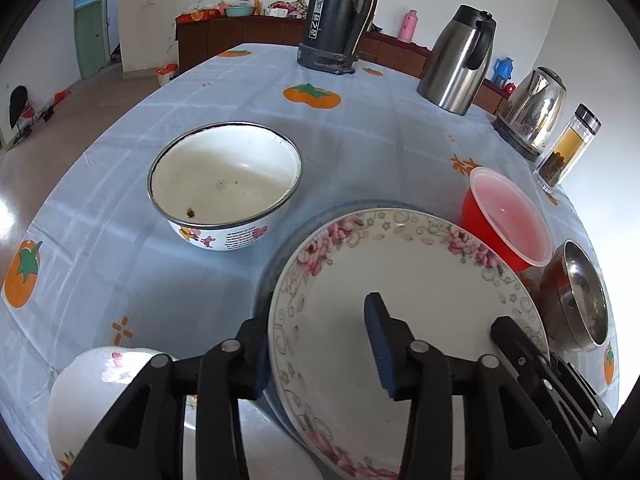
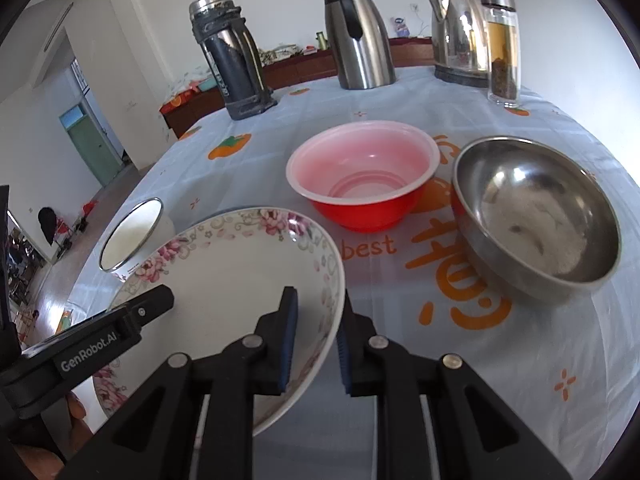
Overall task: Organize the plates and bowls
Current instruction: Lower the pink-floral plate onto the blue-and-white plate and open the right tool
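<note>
A white plate with a pink flower rim (image 1: 400,264) (image 2: 232,272) fills the near middle of both views. My right gripper (image 2: 318,300) is shut on its right rim, one blue pad inside the plate and one outside. My left gripper (image 1: 316,320) straddles the opposite rim with its jaws apart; the inner pad stands well clear of the rim, so it is open. Around the plate stand a white enamel bowl (image 1: 224,184) (image 2: 132,236), a red plastic bowl (image 1: 508,220) (image 2: 360,176) and a steel bowl (image 1: 576,300) (image 2: 536,216). A white flowered bowl (image 1: 92,392) sits by my left gripper.
The table (image 1: 360,140) wears a pale blue cloth with orange fruit prints. At its far side stand a dark flask (image 1: 340,16), a steel jug (image 1: 460,60), a kettle (image 1: 532,112) and a glass bottle (image 1: 568,148). Floor lies beyond the left edge.
</note>
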A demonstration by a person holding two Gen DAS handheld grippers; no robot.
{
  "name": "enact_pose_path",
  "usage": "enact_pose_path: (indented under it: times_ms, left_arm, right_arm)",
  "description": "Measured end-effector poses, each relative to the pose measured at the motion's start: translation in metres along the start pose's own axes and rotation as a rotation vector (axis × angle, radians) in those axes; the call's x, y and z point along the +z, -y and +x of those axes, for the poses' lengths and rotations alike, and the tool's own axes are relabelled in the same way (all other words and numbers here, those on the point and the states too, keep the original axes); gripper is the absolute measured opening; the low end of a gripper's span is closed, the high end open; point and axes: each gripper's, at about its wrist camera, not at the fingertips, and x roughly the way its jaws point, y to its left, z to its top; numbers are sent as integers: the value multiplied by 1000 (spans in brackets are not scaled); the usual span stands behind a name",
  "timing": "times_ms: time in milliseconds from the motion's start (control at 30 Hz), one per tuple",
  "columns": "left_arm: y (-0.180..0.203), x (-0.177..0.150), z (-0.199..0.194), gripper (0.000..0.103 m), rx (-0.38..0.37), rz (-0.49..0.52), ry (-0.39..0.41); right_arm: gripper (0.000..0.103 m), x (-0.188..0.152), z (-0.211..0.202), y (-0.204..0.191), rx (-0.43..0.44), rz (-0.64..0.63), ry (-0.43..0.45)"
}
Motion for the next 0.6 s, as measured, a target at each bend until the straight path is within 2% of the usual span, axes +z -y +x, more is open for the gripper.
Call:
enact_pose_path:
  times_ms: [600]
  left_arm:
    - [19, 0, 7, 58, 70, 36, -56]
  right_arm:
    - [18, 2, -3, -1, -22, -41, 17]
